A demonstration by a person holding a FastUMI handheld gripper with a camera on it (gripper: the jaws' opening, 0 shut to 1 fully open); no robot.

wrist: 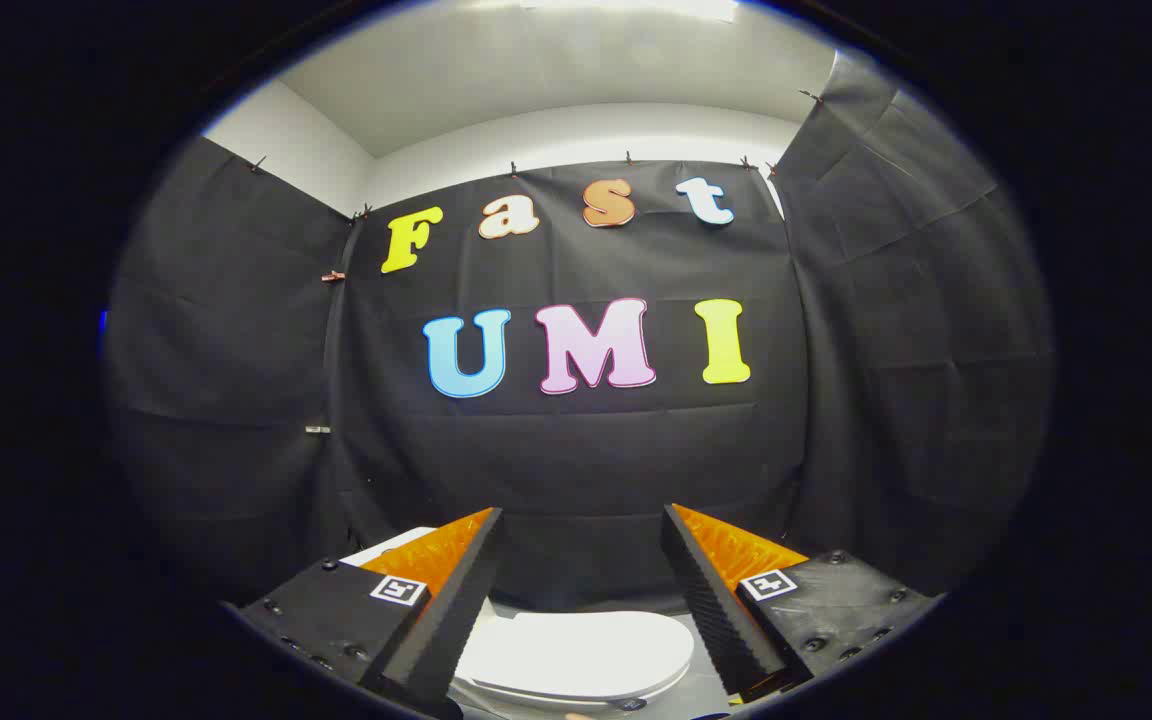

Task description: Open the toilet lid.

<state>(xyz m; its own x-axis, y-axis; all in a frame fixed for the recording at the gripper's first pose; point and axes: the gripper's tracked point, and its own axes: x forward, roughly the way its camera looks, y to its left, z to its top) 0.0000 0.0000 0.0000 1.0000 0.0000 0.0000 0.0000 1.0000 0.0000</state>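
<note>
1. While I hold the gripper [581, 520] level and facing the booth's back wall, its two fingers stand spread wide apart with nothing between the pads [456, 590].
2. Neither finger touches anything; the gap between the tips is backed by black cloth [576, 450].
3. Toilet lid [576, 652]: white, rounded, lying flat and closed. It sits low in the view, seen in the gap between the two fingers, below and a little beyond them.
4. Lid and fingers are apart. I see no contact between either finger and the lid's surface or edge.
5. Under the lid's front edge a thinner white rim shows; I read it as the seat, but cannot tell for certain.
6. A white, flat corner [391, 545] shows just behind the left finger, to the left of the lid; too little of it is visible to say what it is.
7. Black cloth hangs on three sides, pinned along its top edge with small clips [513, 168].
8. Above the cloth, a plain white wall [576, 135] and ceiling [556, 50], with a bright light strip at the very top.
</note>
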